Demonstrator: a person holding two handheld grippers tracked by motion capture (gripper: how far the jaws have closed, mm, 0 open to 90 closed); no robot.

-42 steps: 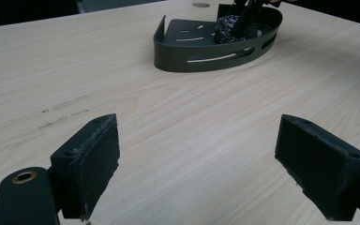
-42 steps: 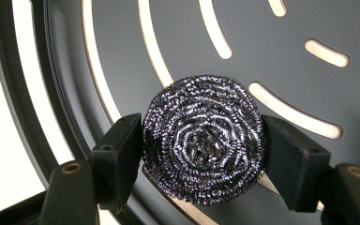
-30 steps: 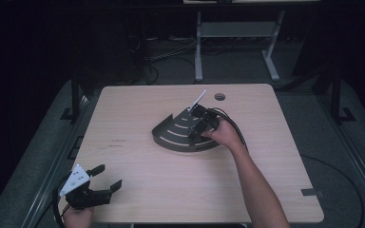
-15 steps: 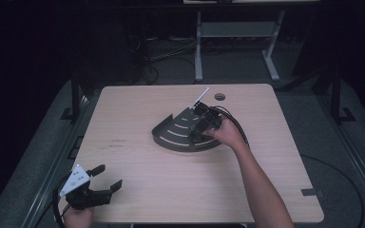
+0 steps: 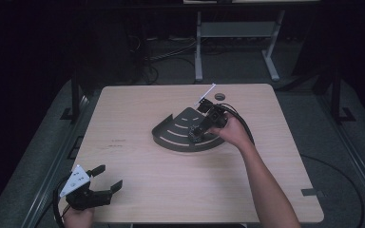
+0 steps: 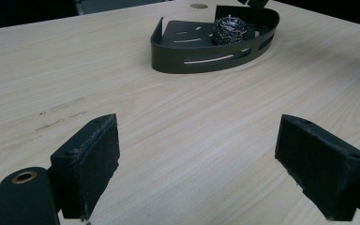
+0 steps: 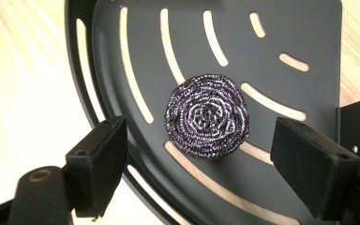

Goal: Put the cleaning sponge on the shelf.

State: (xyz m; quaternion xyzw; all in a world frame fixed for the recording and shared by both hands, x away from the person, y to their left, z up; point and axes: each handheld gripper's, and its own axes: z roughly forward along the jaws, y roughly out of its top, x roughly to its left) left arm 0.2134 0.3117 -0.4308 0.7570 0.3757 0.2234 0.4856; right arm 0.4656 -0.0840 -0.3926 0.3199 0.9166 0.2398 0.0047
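The table (image 5: 138, 118) is evenly lit from above while everything around it falls into near-black. Shadows on the wood are soft and faint. The high view is slightly soft and grainy. In the right gripper view the scouring pad (image 7: 206, 116) is sharp and glints, the wood at left washes out pale, and the near jaws blur slightly.

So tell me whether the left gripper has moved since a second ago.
No. The left gripper sits at the same near-left corner of the table, jaws open.
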